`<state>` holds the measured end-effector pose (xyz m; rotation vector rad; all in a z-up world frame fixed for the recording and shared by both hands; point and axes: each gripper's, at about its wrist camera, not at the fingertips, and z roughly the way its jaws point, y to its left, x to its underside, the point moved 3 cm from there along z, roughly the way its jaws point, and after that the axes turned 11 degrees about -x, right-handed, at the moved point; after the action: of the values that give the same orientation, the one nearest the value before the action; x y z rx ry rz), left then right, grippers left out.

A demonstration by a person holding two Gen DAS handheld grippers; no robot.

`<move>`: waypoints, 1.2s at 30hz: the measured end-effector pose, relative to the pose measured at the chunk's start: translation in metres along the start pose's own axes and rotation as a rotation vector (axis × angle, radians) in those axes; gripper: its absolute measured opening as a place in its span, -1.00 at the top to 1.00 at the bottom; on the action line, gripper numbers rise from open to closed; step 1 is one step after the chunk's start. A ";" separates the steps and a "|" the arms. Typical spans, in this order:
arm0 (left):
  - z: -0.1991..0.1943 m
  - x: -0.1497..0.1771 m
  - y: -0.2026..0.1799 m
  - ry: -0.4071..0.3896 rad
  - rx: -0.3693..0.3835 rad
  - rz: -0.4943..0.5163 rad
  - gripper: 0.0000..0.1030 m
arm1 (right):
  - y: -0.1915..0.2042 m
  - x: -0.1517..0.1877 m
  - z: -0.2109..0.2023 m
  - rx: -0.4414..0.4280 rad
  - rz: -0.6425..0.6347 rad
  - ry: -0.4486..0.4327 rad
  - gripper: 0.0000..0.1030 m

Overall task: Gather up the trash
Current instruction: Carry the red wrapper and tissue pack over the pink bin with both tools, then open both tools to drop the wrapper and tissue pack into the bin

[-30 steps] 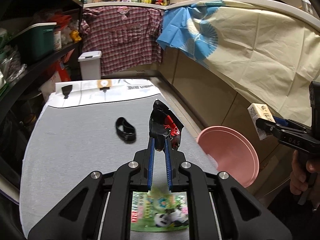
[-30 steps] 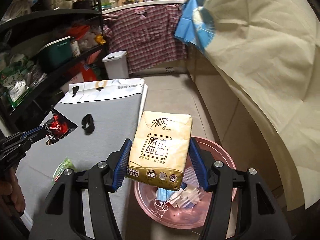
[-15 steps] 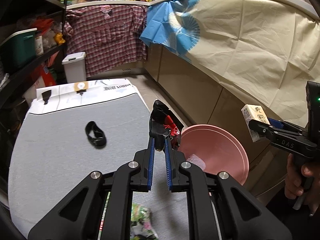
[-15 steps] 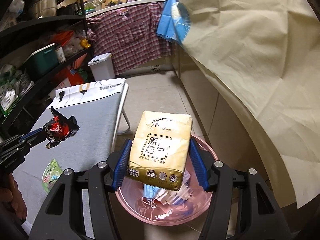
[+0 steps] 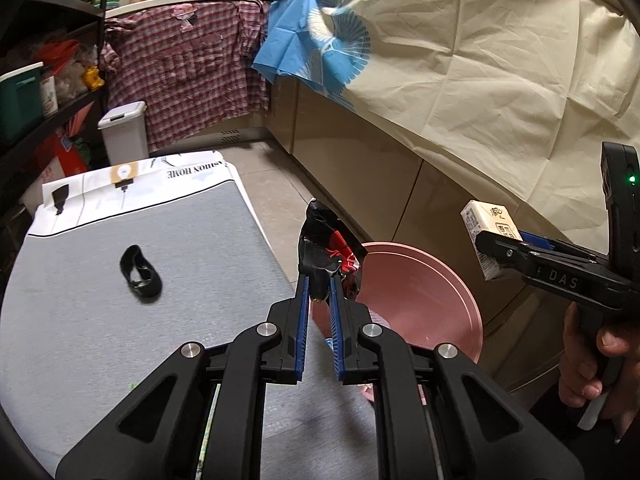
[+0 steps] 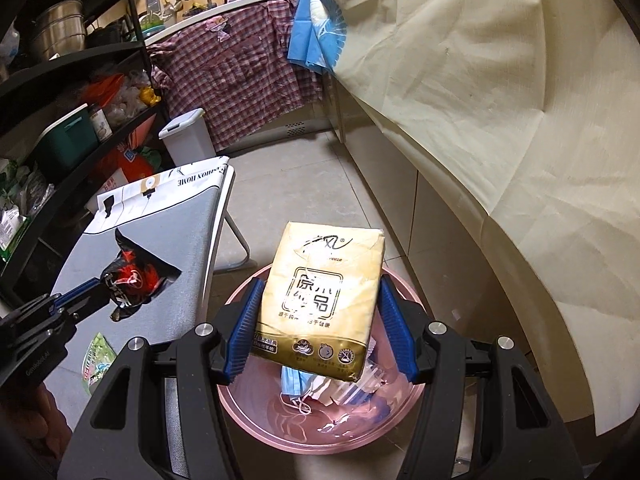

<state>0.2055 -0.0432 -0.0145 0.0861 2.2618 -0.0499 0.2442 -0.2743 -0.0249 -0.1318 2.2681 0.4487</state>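
Since the earlier frames both grippers have travelled off the board toward the basin: the pink basin (image 6: 320,436) now sits directly under the right gripper (image 6: 320,312), and it lies just ahead and right of the left gripper (image 5: 320,280), whose tips have reached the board (image 5: 100,300) edge.

The left gripper is clenched on a black-and-red wrapper (image 5: 328,248), which stands up beyond its fingertips, over the near rim of the basin.

The right gripper grasps a tan tissue pack (image 6: 324,300) between its blue pads (image 6: 244,328), the pack held upright above the basin. Below it lie a blue mask (image 6: 294,386) and other scraps.

Behind and left of the left gripper, a black band (image 5: 140,276) lies on the board. A green packet (image 6: 96,360) lies on the board left of the right gripper, below the left gripper.
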 end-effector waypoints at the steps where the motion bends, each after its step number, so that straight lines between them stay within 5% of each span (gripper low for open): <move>1: 0.002 0.000 -0.003 0.004 0.003 0.001 0.80 | -0.001 -0.001 0.001 0.001 0.003 0.001 -0.12; 16: 0.031 0.005 -0.041 0.056 0.034 0.046 0.79 | -0.001 -0.003 0.011 0.030 -0.003 0.014 -0.12; 20: 0.035 0.008 -0.044 0.093 0.093 0.038 0.77 | -0.002 -0.002 0.014 0.040 -0.006 0.024 -0.17; 22: 0.035 0.009 -0.045 0.097 0.106 0.035 0.59 | -0.003 -0.001 0.017 0.056 -0.008 0.028 -0.21; 24: 0.033 0.009 -0.043 0.090 0.102 0.035 0.46 | -0.003 -0.002 0.017 0.062 -0.010 0.023 -0.26; 36: 0.018 0.015 -0.006 0.087 0.064 -0.009 0.46 | 0.006 0.002 0.017 0.079 -0.052 0.025 -0.27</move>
<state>0.2097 -0.0496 -0.0378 0.1143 2.3481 -0.1253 0.2535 -0.2630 -0.0348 -0.1565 2.2976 0.3318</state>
